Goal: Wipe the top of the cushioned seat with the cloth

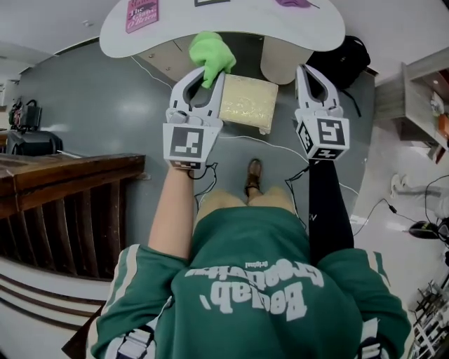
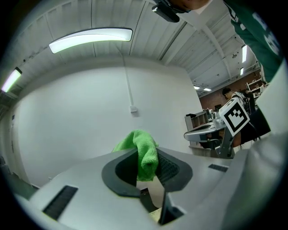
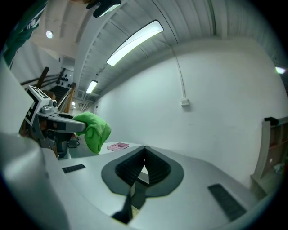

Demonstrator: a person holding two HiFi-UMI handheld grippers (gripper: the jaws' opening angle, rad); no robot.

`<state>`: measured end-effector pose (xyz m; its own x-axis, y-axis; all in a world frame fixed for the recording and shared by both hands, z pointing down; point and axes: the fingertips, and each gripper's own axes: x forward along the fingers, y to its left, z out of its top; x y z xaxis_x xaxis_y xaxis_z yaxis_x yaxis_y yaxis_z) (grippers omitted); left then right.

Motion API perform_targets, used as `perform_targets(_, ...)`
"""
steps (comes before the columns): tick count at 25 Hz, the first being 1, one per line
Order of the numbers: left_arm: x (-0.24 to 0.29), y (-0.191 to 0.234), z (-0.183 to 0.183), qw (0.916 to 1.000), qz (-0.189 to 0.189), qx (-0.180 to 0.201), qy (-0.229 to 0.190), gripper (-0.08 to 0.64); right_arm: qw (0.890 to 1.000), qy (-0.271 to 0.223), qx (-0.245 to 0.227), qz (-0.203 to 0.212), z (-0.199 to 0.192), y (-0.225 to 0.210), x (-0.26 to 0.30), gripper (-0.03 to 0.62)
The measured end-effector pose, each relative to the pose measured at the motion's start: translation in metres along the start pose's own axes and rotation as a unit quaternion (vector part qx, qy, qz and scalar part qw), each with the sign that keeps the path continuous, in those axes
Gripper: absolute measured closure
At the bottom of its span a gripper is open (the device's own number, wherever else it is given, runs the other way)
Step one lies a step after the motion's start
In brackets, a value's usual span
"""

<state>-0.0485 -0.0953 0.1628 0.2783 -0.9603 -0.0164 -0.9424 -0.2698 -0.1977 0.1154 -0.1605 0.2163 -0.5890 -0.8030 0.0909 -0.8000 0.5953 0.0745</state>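
Left gripper [image 1: 208, 76] clamped on green cloth [image 1: 212, 52], upper centre, beside upper-left corner of cushioned seat [image 1: 249, 104]. Right gripper [image 1: 309, 70] closed, empty. Risk: narrow pinch, so wiping drag may pull the cloth free.

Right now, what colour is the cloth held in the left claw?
The cloth is bright green, plain with no pattern; the left gripper view shows it best.

The white print on my green shirt [image 1: 247, 286] lies upside down; I make out "Original" and something like "Boolab". The pink card [image 1: 142, 14] on the white bench [image 1: 316, 24] carries lettering too blurred to read.
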Motion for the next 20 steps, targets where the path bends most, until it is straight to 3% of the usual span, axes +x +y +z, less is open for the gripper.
perform_targets(11,0.041,-0.016,-0.021,0.9988,-0.037,-0.001,0.031,0.482,0.999,-0.008,0.028,-0.026,-0.009,-0.031,0.010,0.583)
perform_targets(20,0.069,0.002,-0.039,0.9977,-0.060,-0.015,0.029,0.482,0.998,-0.003,0.029,-0.056,-0.021,-0.040,0.035,0.588)
